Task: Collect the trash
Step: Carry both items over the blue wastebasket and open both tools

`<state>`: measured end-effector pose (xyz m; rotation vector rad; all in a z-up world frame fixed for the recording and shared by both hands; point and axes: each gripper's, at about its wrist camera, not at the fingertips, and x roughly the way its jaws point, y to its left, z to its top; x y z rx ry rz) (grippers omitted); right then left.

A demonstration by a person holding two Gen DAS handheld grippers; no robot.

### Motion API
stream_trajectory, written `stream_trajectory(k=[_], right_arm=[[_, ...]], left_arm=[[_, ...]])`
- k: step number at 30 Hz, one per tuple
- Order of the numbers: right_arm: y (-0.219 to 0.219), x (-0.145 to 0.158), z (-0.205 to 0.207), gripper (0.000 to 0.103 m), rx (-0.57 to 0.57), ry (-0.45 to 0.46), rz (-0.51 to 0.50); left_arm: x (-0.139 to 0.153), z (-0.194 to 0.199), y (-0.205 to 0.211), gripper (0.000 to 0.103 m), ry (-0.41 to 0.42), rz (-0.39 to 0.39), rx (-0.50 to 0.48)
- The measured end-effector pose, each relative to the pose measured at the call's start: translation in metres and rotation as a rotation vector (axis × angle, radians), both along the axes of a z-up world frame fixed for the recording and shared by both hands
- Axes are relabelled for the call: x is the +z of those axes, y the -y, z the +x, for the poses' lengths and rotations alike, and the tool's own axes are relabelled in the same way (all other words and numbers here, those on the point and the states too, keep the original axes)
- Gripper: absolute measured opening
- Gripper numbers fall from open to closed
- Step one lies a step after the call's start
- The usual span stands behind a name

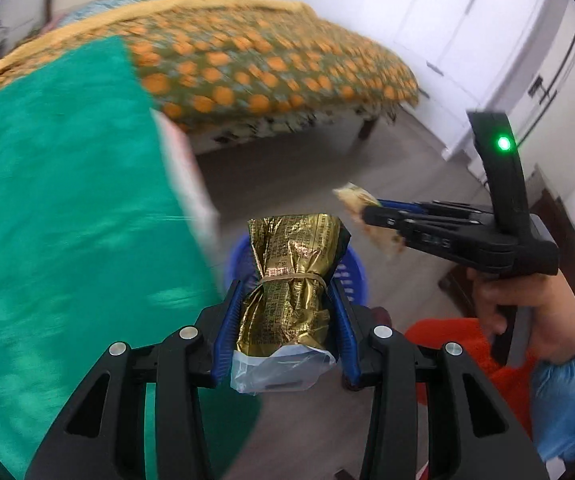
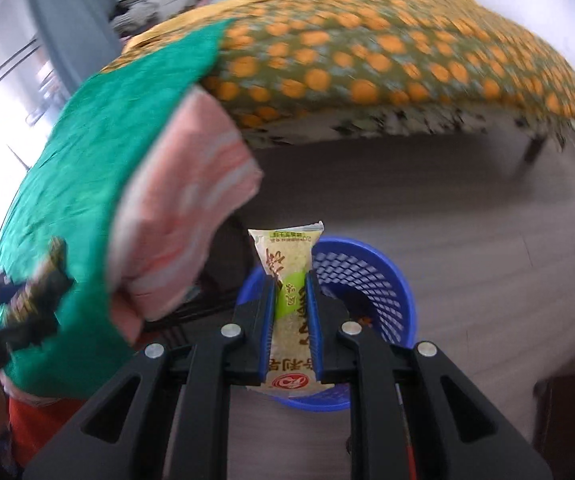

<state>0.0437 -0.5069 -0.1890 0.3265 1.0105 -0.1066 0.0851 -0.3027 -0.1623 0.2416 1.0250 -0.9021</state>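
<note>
While both jaws are loaded, watch the bed (image 2: 387, 52) and the green cloth (image 1: 59, 200) filling the left of both views: clip that edge and a wrapper could shift. Open floor (image 2: 467, 240) at right gives you room. Blue basket (image 2: 363, 276) sits low centre, its rim narrow, so dropping off-centre likely misses. Left gripper (image 1: 287, 300) clamps the gold wrapper (image 1: 291, 272); right gripper (image 2: 291, 320) pinches the pale snack packet (image 2: 287, 264) tight.

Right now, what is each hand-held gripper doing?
Left hand-held gripper: shut on the gold wrapper.
Right hand-held gripper: shut on the snack packet.
</note>
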Motion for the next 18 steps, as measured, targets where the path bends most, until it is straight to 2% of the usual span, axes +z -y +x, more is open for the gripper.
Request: stream_trajectory(k=[3, 7, 8, 9, 10, 11, 12, 16, 18], right_arm=[[0.026, -0.03, 0.0, 0.015, -0.056, -0.017, 0.042], [0.055, -0.061, 0.0, 0.015, -0.113, -0.038, 0.12], [0.061, -0.07, 0.003, 0.018, -0.117, -0.042, 0.148], [0.064, -0.076, 0.004, 0.027, -0.121, -0.044, 0.164], [0.068, -0.084, 0.006, 0.034, -0.127, -0.049, 0.175], [0.069, -0.089, 0.004, 0.049, -0.14, -0.048, 0.173], [0.072, -0.093, 0.003, 0.06, -0.153, -0.046, 0.172], [0.085, -0.097, -0.009, 0.07, -0.222, -0.041, 0.2], [0.089, -0.087, -0.015, 0.088, -0.249, -0.024, 0.182]], left_arm=[[-0.037, -0.006, 0.05, 0.043, 0.004, 0.069, -0.019], [-0.079, 0.004, 0.081, 0.044, -0.015, 0.113, 0.0], [-0.089, 0.007, 0.087, 0.047, -0.022, 0.116, 0.006], [-0.098, 0.01, 0.093, 0.049, -0.027, 0.12, 0.016], [-0.107, 0.013, 0.096, 0.059, -0.034, 0.119, 0.024], [-0.113, 0.016, 0.101, 0.071, -0.038, 0.119, 0.03], [-0.119, 0.019, 0.105, 0.074, -0.039, 0.119, 0.044], [-0.111, 0.015, 0.097, 0.082, -0.035, 0.089, 0.081], [-0.099, 0.007, 0.091, 0.085, -0.005, 0.061, 0.084]])
